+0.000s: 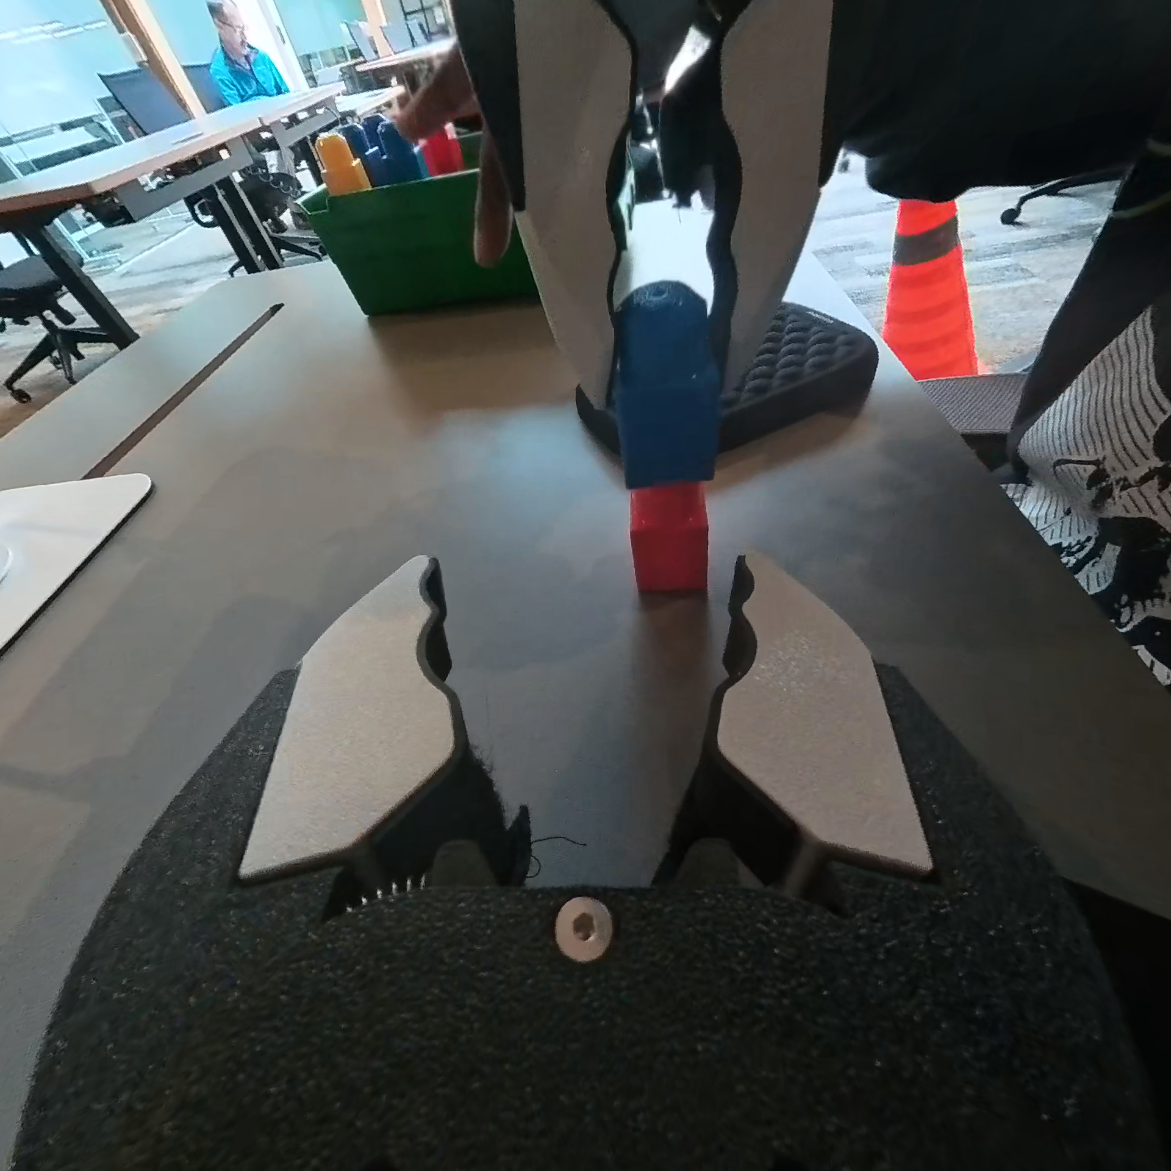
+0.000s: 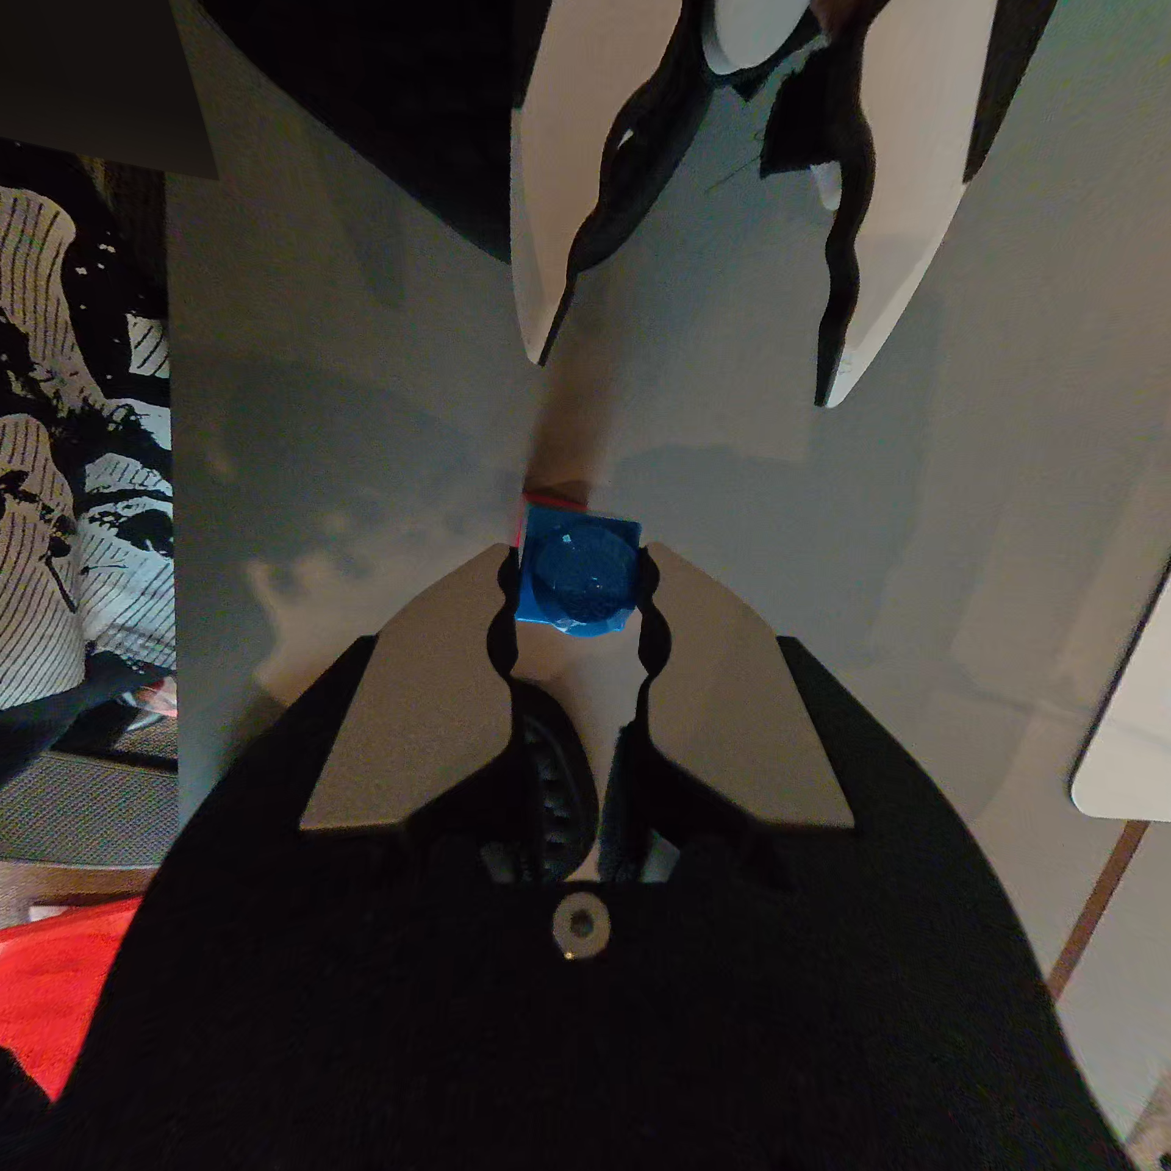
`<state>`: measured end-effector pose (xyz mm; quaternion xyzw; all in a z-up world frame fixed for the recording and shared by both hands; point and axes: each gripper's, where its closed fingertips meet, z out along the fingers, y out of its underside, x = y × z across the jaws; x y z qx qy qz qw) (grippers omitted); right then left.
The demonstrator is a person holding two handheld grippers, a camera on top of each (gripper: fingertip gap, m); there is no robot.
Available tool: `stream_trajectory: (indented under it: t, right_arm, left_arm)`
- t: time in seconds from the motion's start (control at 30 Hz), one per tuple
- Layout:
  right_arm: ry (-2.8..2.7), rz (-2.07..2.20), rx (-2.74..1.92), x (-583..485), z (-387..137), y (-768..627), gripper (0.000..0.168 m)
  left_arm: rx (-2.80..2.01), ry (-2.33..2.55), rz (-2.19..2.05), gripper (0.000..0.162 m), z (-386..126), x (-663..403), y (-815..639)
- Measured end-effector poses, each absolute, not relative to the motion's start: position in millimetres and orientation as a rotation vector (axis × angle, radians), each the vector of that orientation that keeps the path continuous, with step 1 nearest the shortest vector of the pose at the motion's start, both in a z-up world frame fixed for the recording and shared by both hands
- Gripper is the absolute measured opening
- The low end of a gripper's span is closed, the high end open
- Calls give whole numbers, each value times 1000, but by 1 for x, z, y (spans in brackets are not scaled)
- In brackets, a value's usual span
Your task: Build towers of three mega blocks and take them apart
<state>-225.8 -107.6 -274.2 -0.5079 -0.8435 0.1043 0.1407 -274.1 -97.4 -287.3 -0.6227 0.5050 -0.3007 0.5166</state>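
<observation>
blue block (image 1: 668, 405): light, stiff, slick plastic; pinched at flat sides by right gripper (image 2: 578, 592) over red block (image 1: 668, 545) | left gripper (image 1: 586, 608): spread, empty, above surface (image 1: 317, 507)

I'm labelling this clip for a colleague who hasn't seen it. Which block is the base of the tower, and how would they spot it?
On the dark grey tabletop, look in front of the green plastic bin of spare blocks. The small red plastic block stands alone there, directly under the blue plastic block held in the right gripper. It is the only block resting on the table itself.
</observation>
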Motion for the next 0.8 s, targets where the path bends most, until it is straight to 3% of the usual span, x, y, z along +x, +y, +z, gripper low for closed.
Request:
stream_trajectory:
  t: [0.03,0.8]
  right_arm:
    - [-2433,301,-1476,-226,-276,-108,35]
    - [-2369,360,-1526,-221,-297,-107,34]
  left_arm:
    - [-1493,1212,-727,85,-287,-274,-98]
    - [-1500,1202,-737,81,-287,-275,-97]
